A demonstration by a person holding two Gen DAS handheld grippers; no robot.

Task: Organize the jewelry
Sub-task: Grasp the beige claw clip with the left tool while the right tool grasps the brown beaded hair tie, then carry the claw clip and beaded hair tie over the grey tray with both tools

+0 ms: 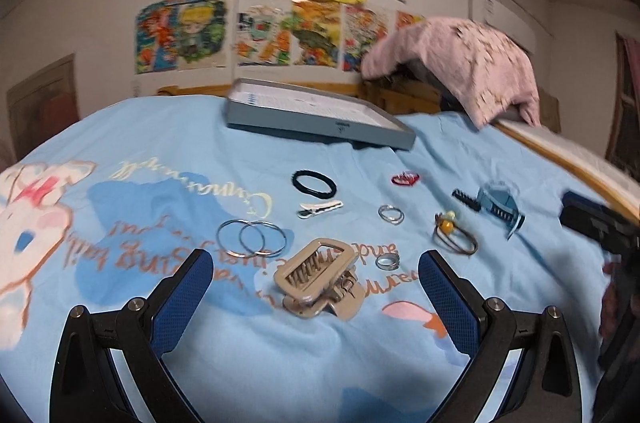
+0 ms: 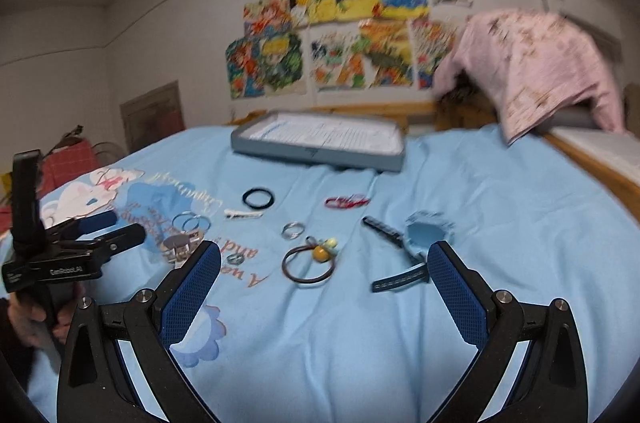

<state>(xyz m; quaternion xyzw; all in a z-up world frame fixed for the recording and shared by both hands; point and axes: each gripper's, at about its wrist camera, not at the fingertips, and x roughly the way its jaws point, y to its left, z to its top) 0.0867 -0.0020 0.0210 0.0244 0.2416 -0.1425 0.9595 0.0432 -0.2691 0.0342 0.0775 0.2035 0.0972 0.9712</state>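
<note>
Blue bedsheet (image 1: 160,151) holds scattered jewelry; both tongs gape empty.

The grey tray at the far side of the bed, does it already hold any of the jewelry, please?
No, the grey tray shows only a printed white liner inside, while the black hair tie and the other pieces lie on the blue sheet.

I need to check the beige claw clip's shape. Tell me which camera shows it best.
The left wrist view: the beige claw clip lies close, whole and fairly sharp, between the open left tongs. The right wrist view shows it small, blurred and partly cut off by a blue fingertip of the right tongs.
</note>
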